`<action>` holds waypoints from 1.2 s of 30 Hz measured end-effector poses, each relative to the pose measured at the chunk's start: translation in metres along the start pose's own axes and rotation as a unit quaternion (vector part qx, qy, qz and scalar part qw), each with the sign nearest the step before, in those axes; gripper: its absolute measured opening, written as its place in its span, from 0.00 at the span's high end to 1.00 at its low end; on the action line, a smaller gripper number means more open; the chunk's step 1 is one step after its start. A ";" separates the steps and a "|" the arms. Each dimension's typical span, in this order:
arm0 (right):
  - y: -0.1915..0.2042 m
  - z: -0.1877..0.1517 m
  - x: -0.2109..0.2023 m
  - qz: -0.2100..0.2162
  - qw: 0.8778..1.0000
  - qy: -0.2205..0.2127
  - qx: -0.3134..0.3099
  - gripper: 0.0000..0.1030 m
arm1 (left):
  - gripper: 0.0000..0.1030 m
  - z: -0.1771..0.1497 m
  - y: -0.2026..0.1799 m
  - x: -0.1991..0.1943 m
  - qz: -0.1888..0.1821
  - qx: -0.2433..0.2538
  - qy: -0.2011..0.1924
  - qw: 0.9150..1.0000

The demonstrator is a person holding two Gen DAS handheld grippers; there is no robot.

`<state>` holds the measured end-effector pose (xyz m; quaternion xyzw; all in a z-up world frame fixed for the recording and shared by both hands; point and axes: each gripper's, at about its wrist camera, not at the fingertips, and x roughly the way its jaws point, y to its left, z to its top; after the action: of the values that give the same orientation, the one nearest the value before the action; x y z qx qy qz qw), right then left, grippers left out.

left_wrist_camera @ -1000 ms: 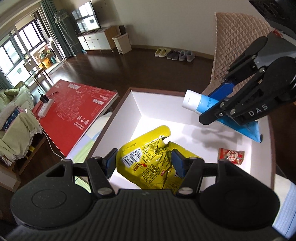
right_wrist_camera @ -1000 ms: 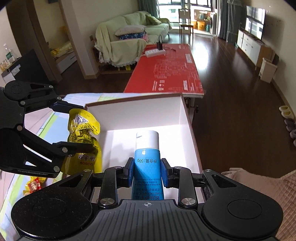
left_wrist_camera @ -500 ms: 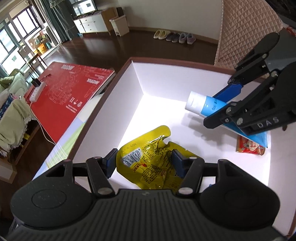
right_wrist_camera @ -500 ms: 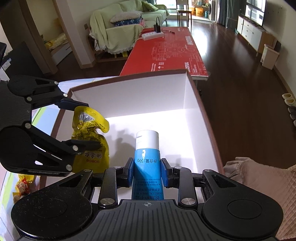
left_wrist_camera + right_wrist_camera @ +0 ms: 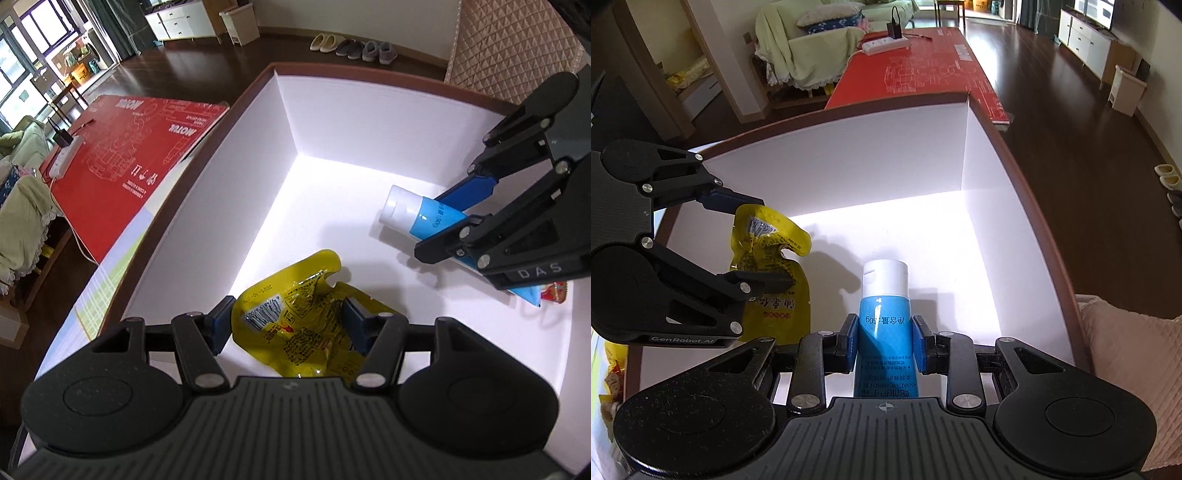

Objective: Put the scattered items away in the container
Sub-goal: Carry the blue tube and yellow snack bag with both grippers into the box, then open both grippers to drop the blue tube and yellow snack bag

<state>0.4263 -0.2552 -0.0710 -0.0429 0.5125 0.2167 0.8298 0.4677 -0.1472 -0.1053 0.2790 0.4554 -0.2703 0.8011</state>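
A white box with a brown rim (image 5: 354,83) (image 5: 1008,147) fills both views. My left gripper (image 5: 286,319) is shut on a crumpled yellow snack pouch (image 5: 295,325) and holds it low inside the box. In the right wrist view the same pouch (image 5: 768,266) hangs between the left gripper's fingers (image 5: 753,242). My right gripper (image 5: 884,345) is shut on a blue tube with a white cap (image 5: 884,317), pointing into the box. From the left wrist view the tube (image 5: 417,214) slants down in the right gripper (image 5: 458,210), cap near the box floor.
A small red packet (image 5: 554,291) lies inside the box at its right side, partly behind the right gripper. A red board (image 5: 122,158) (image 5: 923,74) lies beyond the box. A quilted beige cloth (image 5: 517,44) (image 5: 1126,362) sits at the box's far side. Another snack packet (image 5: 613,365) lies outside the box.
Both grippers have moved down and further into the box, each still holding its item. The tube's cap and the pouch sit closer to the box floor.
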 end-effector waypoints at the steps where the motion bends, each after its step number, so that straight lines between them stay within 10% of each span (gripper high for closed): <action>1: 0.000 0.000 0.001 0.000 1.000 0.001 0.002 0.72 | 0.44 0.000 0.000 0.002 0.000 -0.001 0.002 1.000; 5: -0.002 -0.001 0.005 -0.006 1.000 0.006 0.009 0.70 | 0.43 0.000 0.001 0.007 0.001 -0.005 0.009 1.000; 8: -0.002 -0.002 0.002 -0.015 1.000 0.000 0.010 0.26 | 0.42 0.001 0.003 0.009 0.001 -0.012 0.015 1.000; 36: 0.022 -0.060 -0.081 -0.009 1.000 -0.009 0.024 0.25 | 0.23 -0.012 -0.037 -0.083 0.024 -0.013 -0.036 0.999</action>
<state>0.3368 -0.2784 -0.0257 -0.0255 0.5095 0.1969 0.8373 0.3982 -0.1499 -0.0446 0.2695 0.4231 -0.2552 0.8266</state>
